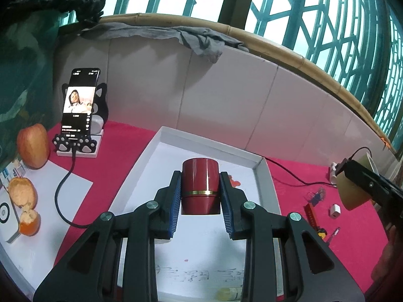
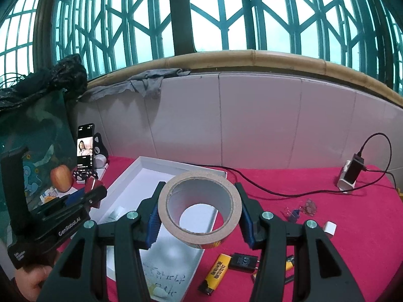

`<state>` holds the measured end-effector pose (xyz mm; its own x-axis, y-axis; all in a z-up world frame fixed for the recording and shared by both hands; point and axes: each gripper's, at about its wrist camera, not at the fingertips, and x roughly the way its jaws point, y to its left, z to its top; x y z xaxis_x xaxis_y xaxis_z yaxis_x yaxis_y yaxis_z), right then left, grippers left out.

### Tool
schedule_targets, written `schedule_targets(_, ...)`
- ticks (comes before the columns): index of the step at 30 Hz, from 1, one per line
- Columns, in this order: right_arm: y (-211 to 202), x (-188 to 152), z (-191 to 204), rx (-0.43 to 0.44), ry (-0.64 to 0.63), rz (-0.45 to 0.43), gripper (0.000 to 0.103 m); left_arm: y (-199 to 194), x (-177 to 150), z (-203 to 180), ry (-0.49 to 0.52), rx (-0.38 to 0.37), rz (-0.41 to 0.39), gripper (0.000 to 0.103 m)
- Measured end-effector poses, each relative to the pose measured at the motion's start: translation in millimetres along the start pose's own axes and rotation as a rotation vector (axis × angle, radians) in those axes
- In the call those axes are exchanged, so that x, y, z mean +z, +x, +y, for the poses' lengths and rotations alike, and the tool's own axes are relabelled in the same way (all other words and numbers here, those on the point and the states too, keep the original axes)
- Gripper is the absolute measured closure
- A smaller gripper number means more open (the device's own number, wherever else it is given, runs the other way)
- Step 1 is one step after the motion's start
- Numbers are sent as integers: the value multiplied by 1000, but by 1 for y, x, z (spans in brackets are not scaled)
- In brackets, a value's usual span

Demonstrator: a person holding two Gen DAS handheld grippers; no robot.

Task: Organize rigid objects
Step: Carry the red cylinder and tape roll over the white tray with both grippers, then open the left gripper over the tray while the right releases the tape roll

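Observation:
My left gripper [image 1: 200,188] is shut on a dark red cylindrical container [image 1: 200,186] with a gold band, held above the white tray [image 1: 161,141]. In the right wrist view the left gripper [image 2: 94,191] shows at the left, over the tray's near left side. My right gripper [image 2: 200,209] is shut on a roll of tan tape [image 2: 199,207], held tilted over the right rim of the white tray [image 2: 151,162]. In the left wrist view the tape roll [image 1: 352,188] and the right gripper appear at the far right.
On the red cloth lie a yellow lighter [image 2: 217,269], a black plug [image 2: 243,260], a white adapter [image 2: 329,228], binder clips [image 2: 293,212] and a charger with cable [image 2: 352,173]. A phone on its stand [image 1: 78,108], an apple [image 1: 32,144] and peeled oranges [image 1: 24,196] sit left.

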<state>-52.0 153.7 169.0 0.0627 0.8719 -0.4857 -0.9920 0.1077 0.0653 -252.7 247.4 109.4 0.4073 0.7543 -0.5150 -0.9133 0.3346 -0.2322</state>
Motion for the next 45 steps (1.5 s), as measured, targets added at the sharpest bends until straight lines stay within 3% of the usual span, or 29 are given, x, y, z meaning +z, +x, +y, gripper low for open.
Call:
schedule_targets(12, 42, -6, 19, 16, -5, 87, 51, 21, 0, 13, -18, 24, 42, 75)
schedule_targets(30, 117, -31, 30, -15, 26, 254, 51, 96, 7, 2, 11, 46, 222, 75)
schedule_targets(35, 130, -35, 32, -31, 37, 278, 51, 116, 11, 4, -23, 29, 282, 75)
schedule_targets(41, 140, -37, 37, -40, 17, 289, 51, 123, 8, 5, -35, 38, 297, 75)
schedule_targets(43, 140, -39, 39, -31, 7, 294, 50, 122, 8, 7, -46, 41, 296, 69)
schedule_targets(44, 140, -40, 41, -26, 1, 292, 50, 122, 9, 7, -53, 39, 292, 55)
schedule_targets(45, 139, -40, 42, -26, -5, 288, 50, 120, 10, 9, -64, 36, 284, 34)
